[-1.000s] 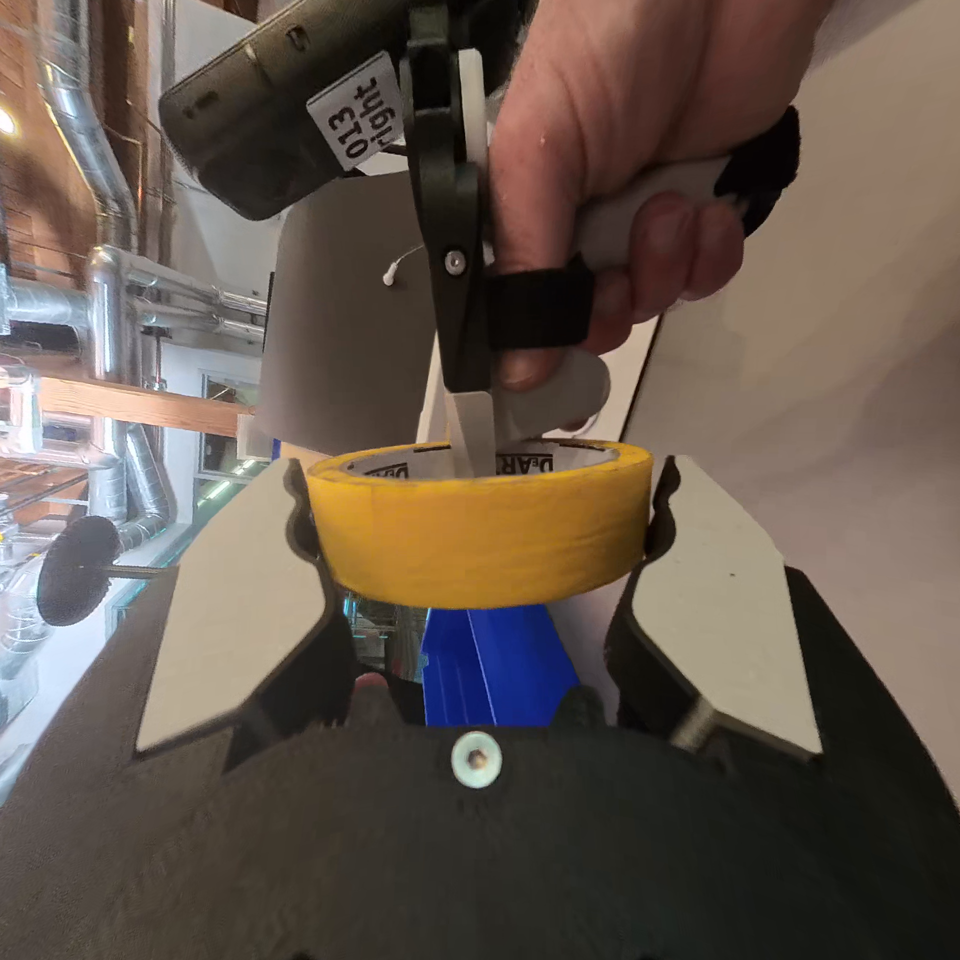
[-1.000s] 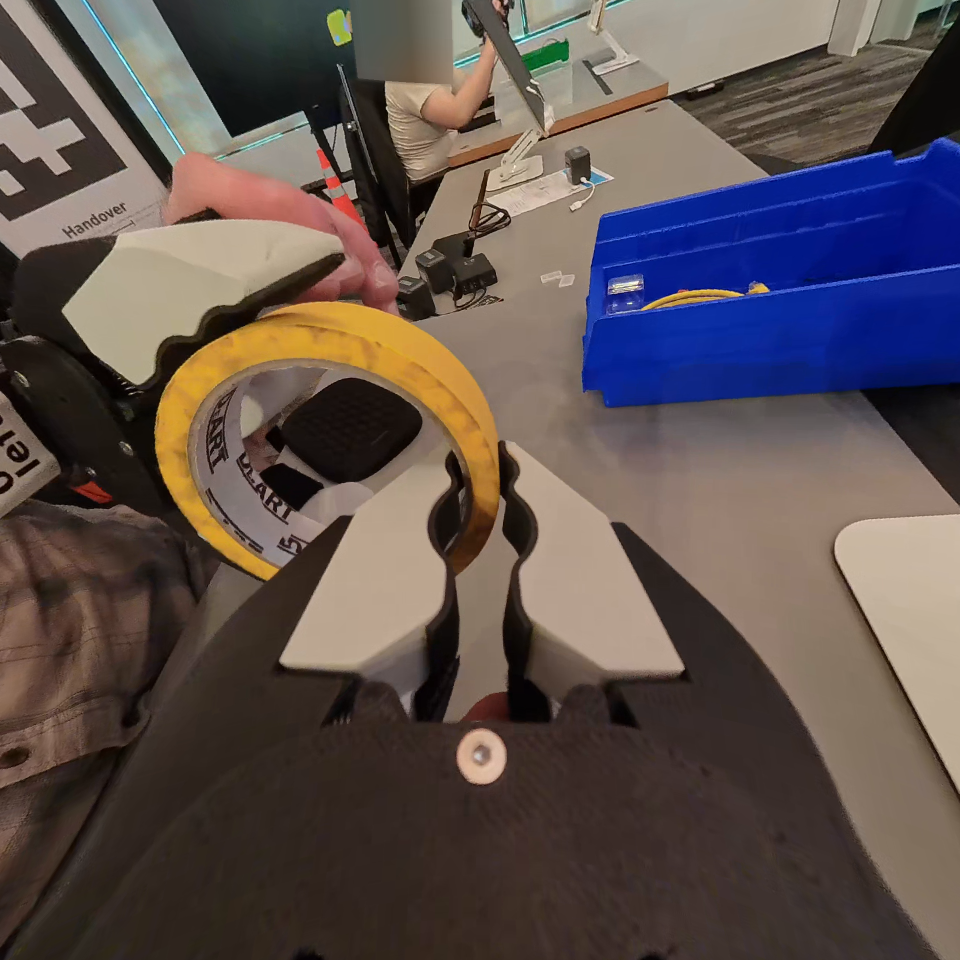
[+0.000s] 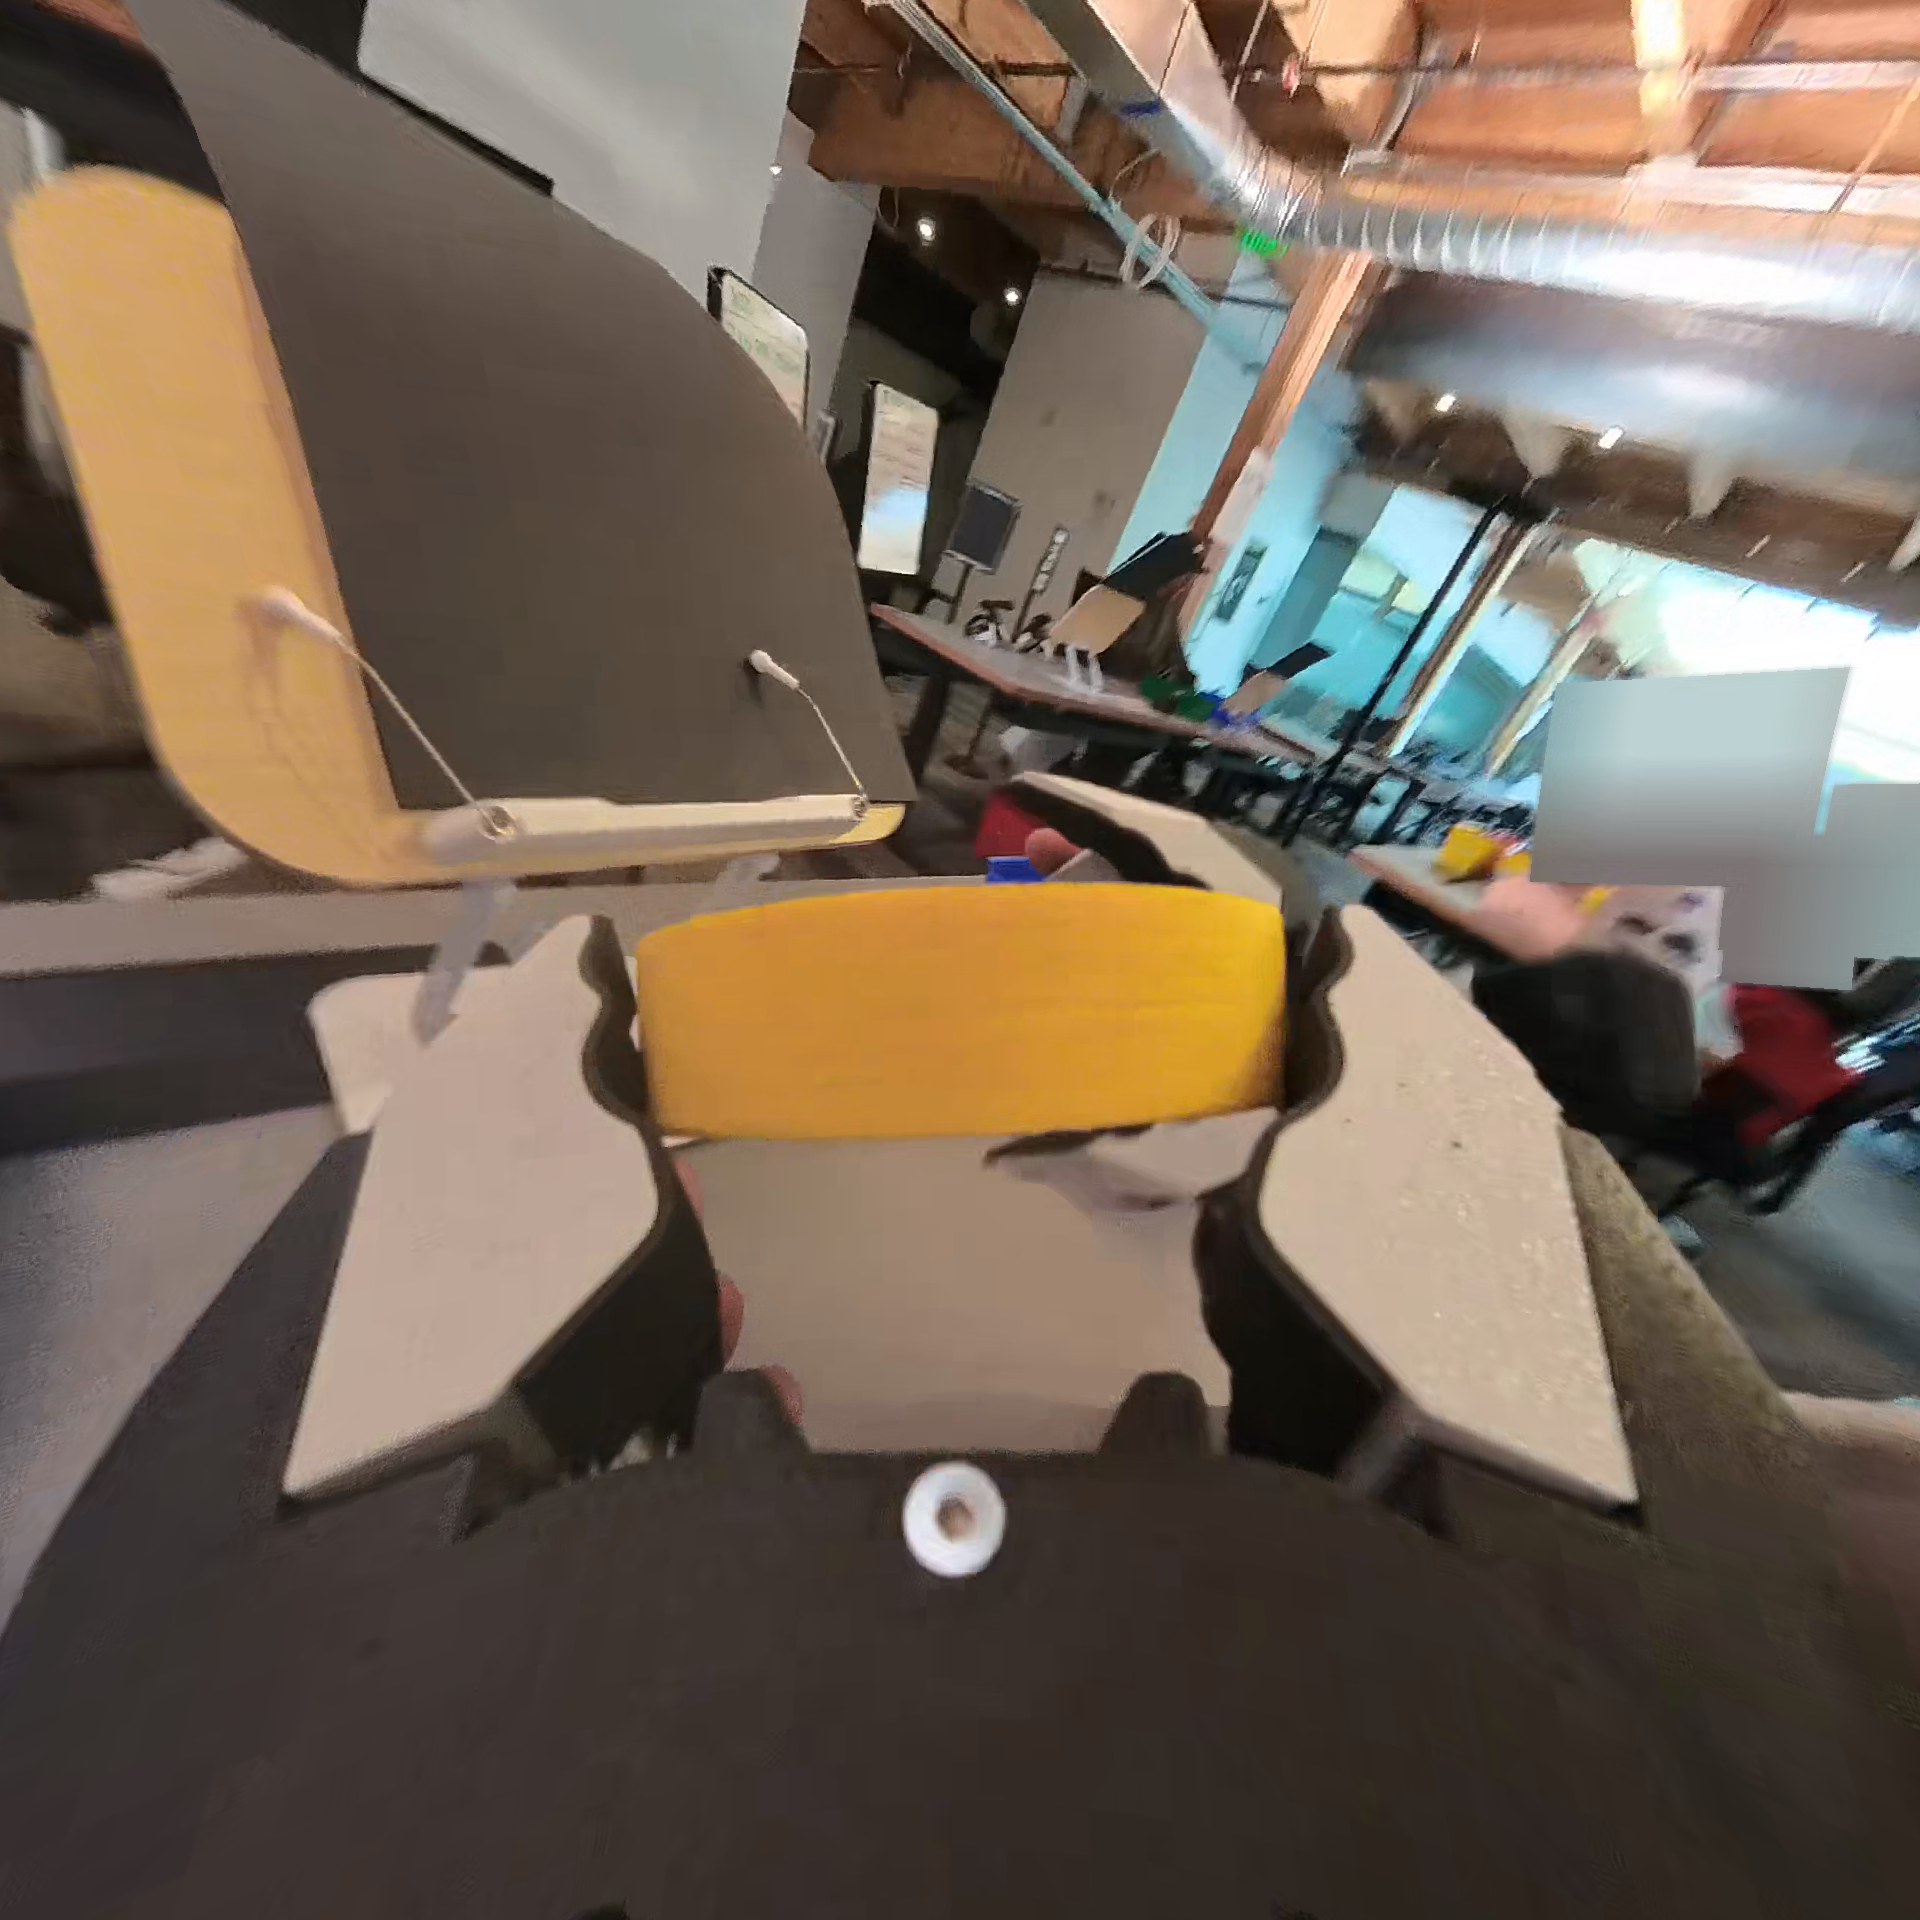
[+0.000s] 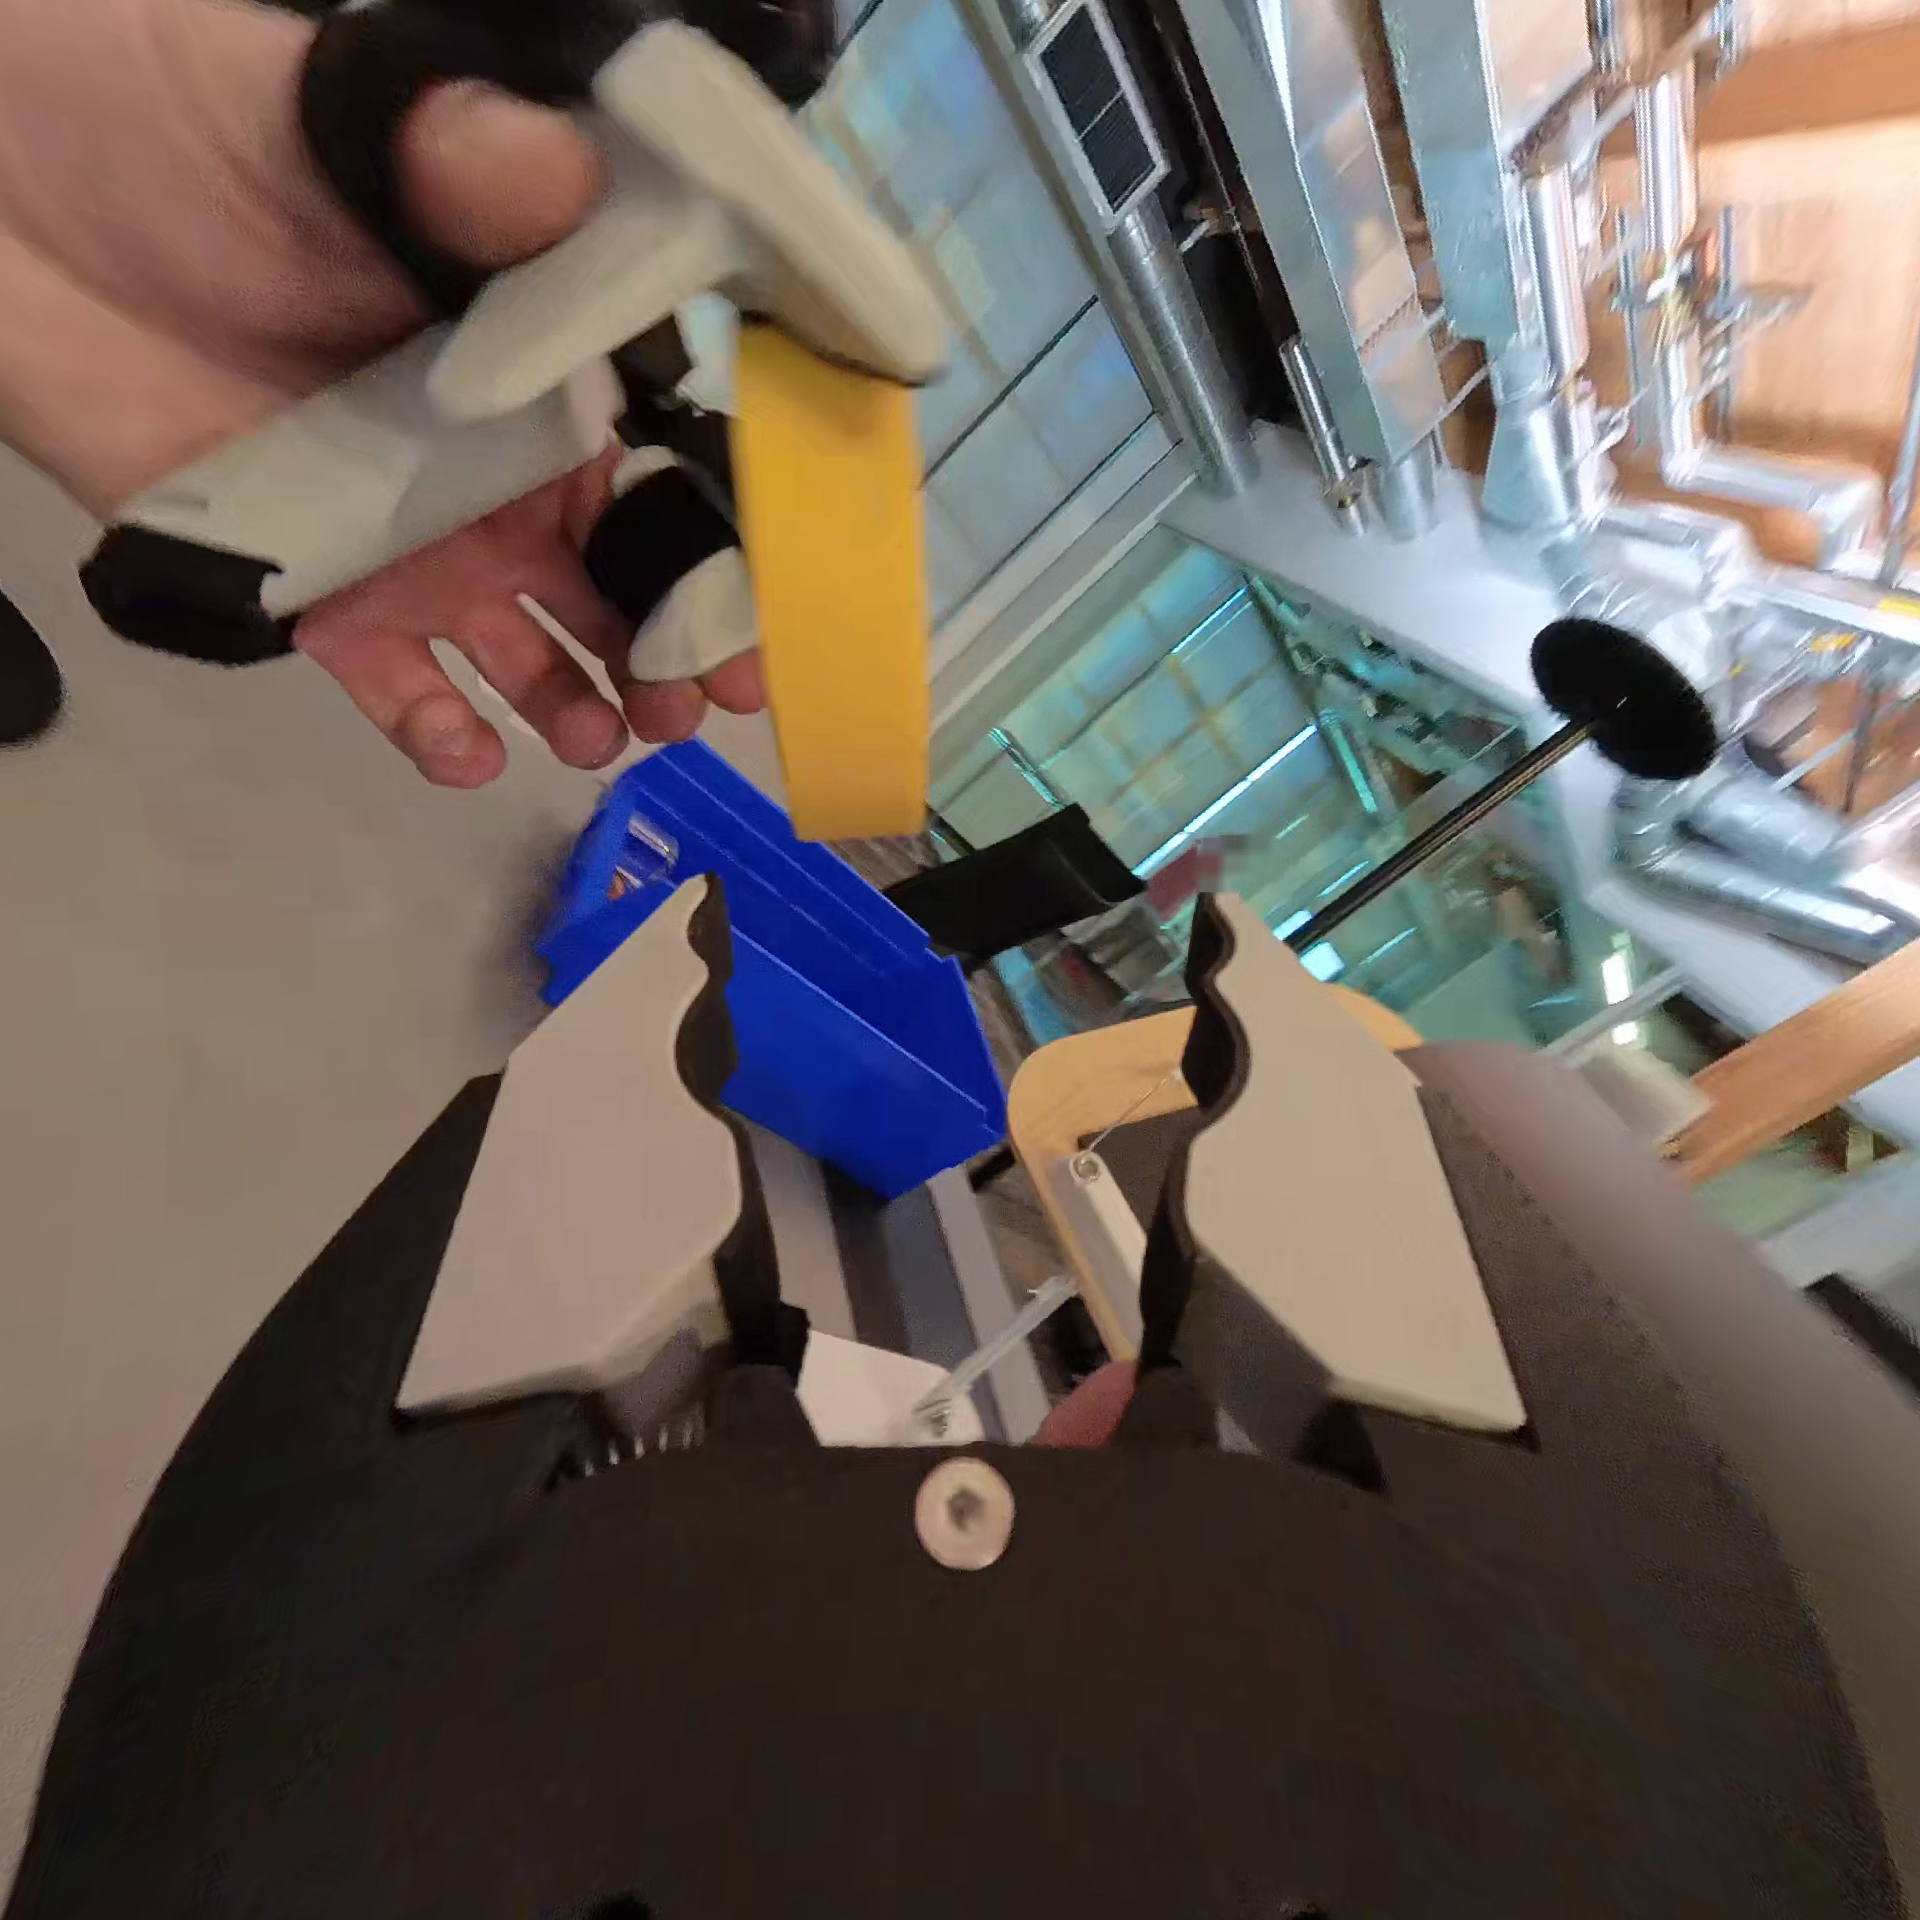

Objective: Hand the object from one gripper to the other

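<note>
My left tongs (image 3: 961, 1023) pinch the yellow tape roll (image 3: 956, 1013) across its width. My right tongs (image 4: 956, 1029) stand spread and empty, the roll (image 4: 831, 592) above and apart from them. The handover looks finished, though blur hampers me; next I lower toward the surface (image 4: 208, 935).

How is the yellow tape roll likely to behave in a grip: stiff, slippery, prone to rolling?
The tape roll probably stays stiff: it keeps its round shape while clamped between the left tongs. Its matte, papery side likely isn't slippery. Being a hoop, it could roll away if set on edge on the table.
</note>
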The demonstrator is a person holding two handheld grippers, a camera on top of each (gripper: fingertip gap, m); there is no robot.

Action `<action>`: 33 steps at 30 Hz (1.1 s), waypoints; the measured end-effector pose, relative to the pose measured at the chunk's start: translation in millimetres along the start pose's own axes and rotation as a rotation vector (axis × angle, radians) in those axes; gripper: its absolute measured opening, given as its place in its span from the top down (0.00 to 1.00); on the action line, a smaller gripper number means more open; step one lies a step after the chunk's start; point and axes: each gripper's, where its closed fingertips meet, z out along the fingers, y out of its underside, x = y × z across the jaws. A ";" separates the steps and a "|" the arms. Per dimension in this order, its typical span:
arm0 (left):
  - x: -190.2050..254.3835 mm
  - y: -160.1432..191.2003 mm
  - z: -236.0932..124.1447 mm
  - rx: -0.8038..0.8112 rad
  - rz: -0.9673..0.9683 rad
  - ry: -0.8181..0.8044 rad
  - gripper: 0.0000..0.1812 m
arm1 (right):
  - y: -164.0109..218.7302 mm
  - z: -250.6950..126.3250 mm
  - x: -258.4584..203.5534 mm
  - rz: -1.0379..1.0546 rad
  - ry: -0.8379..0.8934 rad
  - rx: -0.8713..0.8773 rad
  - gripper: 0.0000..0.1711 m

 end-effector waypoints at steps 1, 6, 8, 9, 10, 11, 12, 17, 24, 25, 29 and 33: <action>-2.3 0.8 0.2 0.004 -0.051 0.011 0.34 | -2.7 4.7 -9.5 -0.042 -0.008 -0.001 0.47; 13.0 29.0 3.1 -0.201 -0.045 0.177 0.34 | -16.9 10.7 -61.6 -0.017 -0.248 0.037 0.35; 15.7 39.3 2.2 -0.284 0.005 0.199 0.34 | -26.9 3.4 -64.1 0.036 -0.317 0.074 0.33; 21.8 46.8 -0.1 -0.348 0.022 0.246 0.34 | -32.2 -0.8 -64.1 0.056 -0.345 0.091 0.32; 26.4 52.9 -2.1 -0.402 0.038 0.279 0.34 | -36.6 -4.7 -65.0 0.064 -0.372 0.100 0.31; 30.8 59.6 -4.6 -0.460 0.066 0.310 0.34 | -40.0 -7.2 -66.1 0.050 -0.388 0.101 0.31; 36.8 68.6 -9.1 -0.535 0.094 0.356 0.34 | -42.3 -8.8 -69.0 0.025 -0.405 0.092 0.29; 57.2 97.3 -23.1 -0.779 0.198 0.506 0.34 | -48.4 -9.2 -101.4 -0.113 -0.508 0.038 0.25; 72.4 106.9 -35.6 -0.928 0.280 0.647 0.34 | -52.0 -5.5 -111.2 -0.197 -0.506 0.024 0.26; 73.0 108.4 -37.9 -0.948 0.286 0.662 0.34 | -52.9 -6.5 -112.5 -0.190 -0.520 0.022 0.27; 73.0 104.1 -36.1 -0.941 0.263 0.675 0.33 | -52.8 -4.2 -107.4 -0.168 -0.503 0.012 0.29; 70.7 94.9 -29.0 -0.879 0.272 0.654 0.33 | -50.1 1.4 -97.7 -0.172 -0.444 -0.003 0.29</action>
